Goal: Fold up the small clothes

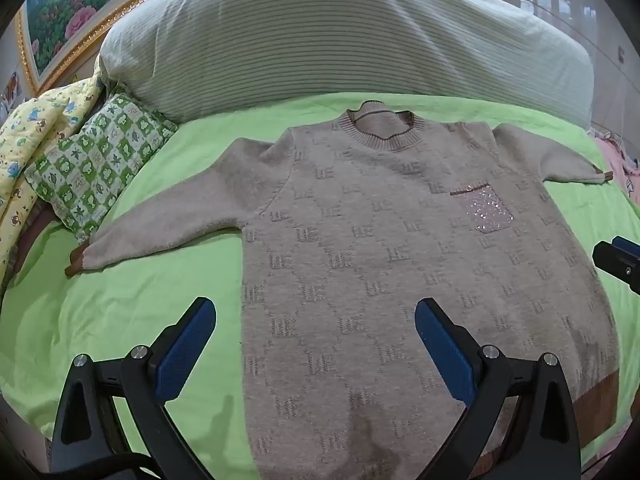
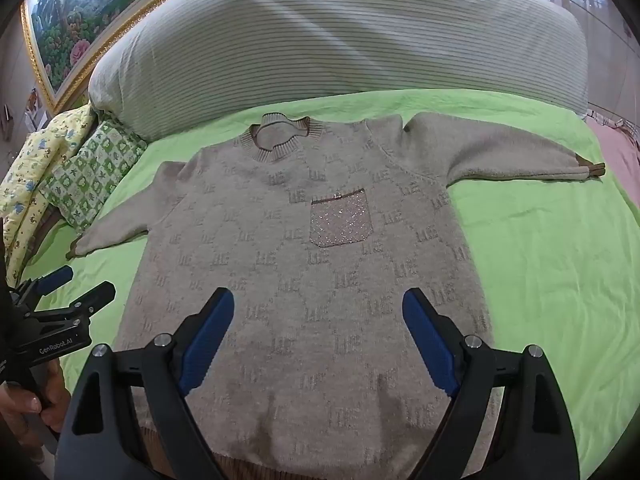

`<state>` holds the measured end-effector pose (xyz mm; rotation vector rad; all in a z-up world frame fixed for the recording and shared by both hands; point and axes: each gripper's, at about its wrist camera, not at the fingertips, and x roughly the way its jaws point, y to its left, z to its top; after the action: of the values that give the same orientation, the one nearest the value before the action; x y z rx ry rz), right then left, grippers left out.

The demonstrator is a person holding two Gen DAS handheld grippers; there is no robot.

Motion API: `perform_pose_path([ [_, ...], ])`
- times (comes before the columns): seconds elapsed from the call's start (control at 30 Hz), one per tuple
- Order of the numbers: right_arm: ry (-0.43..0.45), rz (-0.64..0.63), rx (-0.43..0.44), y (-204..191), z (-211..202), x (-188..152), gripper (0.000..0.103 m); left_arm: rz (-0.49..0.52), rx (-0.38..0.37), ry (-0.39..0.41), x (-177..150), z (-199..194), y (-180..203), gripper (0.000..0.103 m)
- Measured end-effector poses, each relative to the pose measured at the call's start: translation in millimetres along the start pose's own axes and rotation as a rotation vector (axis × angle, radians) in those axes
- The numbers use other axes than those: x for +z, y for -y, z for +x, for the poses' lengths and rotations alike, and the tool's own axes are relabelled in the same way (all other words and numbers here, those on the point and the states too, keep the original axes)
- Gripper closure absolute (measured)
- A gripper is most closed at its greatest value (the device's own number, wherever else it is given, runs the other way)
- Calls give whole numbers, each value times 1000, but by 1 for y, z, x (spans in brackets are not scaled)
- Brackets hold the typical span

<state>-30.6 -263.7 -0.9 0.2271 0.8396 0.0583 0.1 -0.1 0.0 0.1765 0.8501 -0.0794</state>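
A: Status check. Where is the garment?

B: The small beige knitted sweater with a woven letter pattern (image 1: pixel 360 264) lies face up and spread flat on the bright green bed sheet (image 1: pixel 120 320). Collar toward the large striped grey-white pillow (image 1: pixel 320 32), brown hem band nearest the cameras. Both sleeves are stretched out to the sides, brown cuffs visible. The sparkly pink chest pocket (image 2: pixel 341 222) faces up.

A: Any fold made yet?

B: None visible. No sleeve is turned in, and the body is not doubled over. I judge the task at its very start: garment laid out, all folding left to do.

A: Grippers?

B: The left gripper (image 1: pixel 316 344) hangs above the lower part of the sweater's body, over its side edge, jaws spread wide with nothing between the blue pads. The right gripper (image 2: pixel 318 340) hangs over the lower middle of the body, jaws likewise released and empty. Neither touches the knit as far as I can tell.

A: Surroundings?

B: A green-and-white checked cushion (image 1: pixel 96 168) and a yellow printed quilt (image 1: pixel 36 132) sit at the far side of the bed, well apart from the sweater. A hand (image 2: pixel 28 404) shows at the edge of the right wrist view, holding the left gripper's handle.

A: Remaining, by your estimate?

B: Sleeves in, sides in, then hem up toward the collar. That is judgement only.
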Motion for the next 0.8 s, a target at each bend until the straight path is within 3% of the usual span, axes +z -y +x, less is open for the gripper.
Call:
perform_pose_path([
  [0.8, -19, -4, 11, -6, 2, 2, 17, 0, -27, -31, 5, 8, -3, 3],
])
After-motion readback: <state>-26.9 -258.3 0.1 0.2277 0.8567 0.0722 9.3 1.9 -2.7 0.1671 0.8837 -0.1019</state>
